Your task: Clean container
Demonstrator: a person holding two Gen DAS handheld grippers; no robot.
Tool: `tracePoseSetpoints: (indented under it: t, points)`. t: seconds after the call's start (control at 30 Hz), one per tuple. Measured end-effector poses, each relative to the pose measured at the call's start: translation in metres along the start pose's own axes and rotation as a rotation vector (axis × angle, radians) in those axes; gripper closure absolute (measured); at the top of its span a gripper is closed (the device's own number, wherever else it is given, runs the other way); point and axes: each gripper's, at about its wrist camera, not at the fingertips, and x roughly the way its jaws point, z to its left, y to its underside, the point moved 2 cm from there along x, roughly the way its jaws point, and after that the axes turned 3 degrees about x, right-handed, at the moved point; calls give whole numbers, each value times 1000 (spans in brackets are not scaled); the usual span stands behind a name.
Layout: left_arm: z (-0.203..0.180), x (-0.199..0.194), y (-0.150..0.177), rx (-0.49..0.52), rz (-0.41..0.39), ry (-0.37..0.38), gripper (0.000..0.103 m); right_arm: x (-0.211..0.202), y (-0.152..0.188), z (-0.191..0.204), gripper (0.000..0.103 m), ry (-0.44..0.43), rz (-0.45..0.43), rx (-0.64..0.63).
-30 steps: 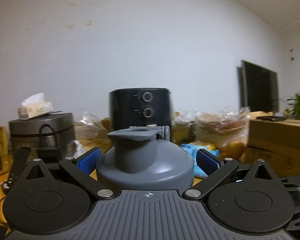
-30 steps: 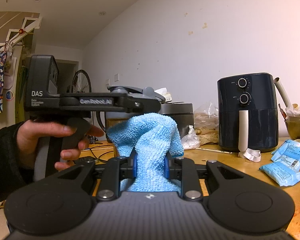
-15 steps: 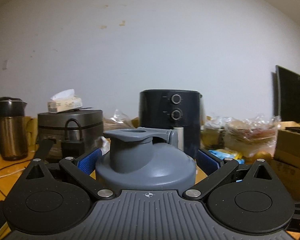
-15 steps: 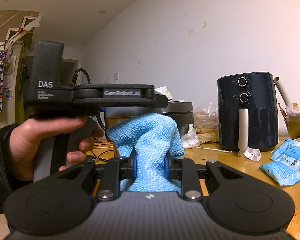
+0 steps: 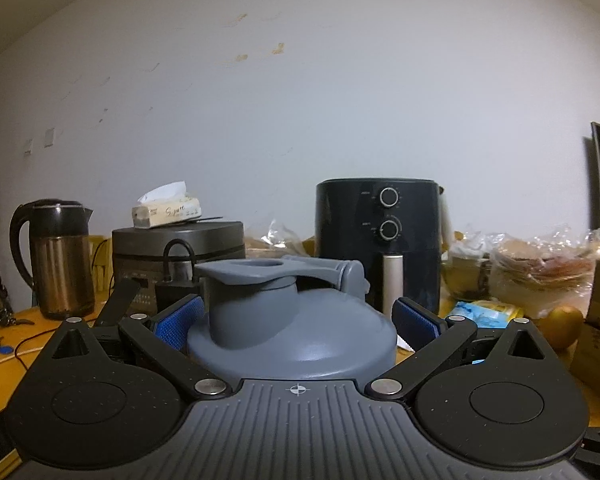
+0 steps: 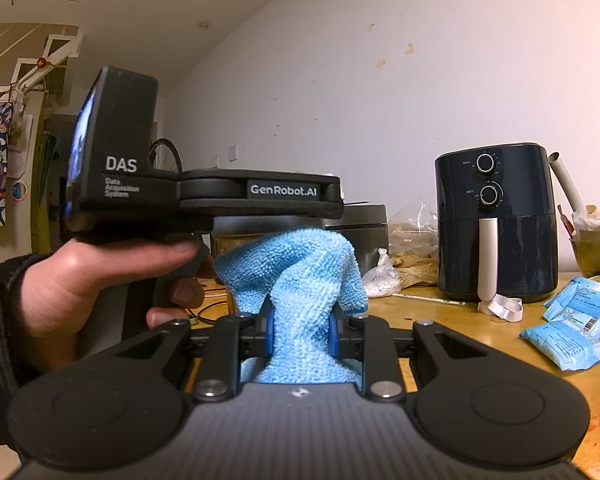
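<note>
A grey container (image 5: 292, 336) with a spout lid and a flip cap fills the lower middle of the left wrist view. My left gripper (image 5: 296, 316) is shut on it, one blue pad against each side of its domed top. My right gripper (image 6: 300, 332) is shut on a bunched light-blue cloth (image 6: 300, 268), which stands up between its pads. In the right wrist view a hand (image 6: 72, 284) holds the left gripper's black housing (image 6: 260, 196) level, just left of and behind the cloth. The cloth and the housing hide the container there.
On the wooden table (image 6: 460, 316) stand a black air fryer (image 5: 380, 240), a grey cooker (image 5: 180, 252) with a tissue box on top, and a kettle (image 5: 56, 256). Blue packets (image 6: 568, 328), plastic bags (image 5: 540, 268) and an orange (image 5: 560, 326) lie to the right. Cables trail at the left.
The left gripper has swung left with the container: the air fryer slid right in its view and the kettle came in. The right gripper and cloth have not moved.
</note>
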Motion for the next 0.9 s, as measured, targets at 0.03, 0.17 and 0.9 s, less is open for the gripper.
tracePoseSetpoints:
  t: [0.03, 0.17, 0.9]
  points:
    - [0, 0, 0, -1, 0, -5, 0, 1, 0, 0, 80, -1, 0, 0]
    - [1, 3, 1, -6, 11, -31, 2, -9, 5, 4, 80, -1, 0, 1]
    - [11, 1, 8, 6, -22, 111, 8, -8, 5, 4, 80, -1, 4, -2]
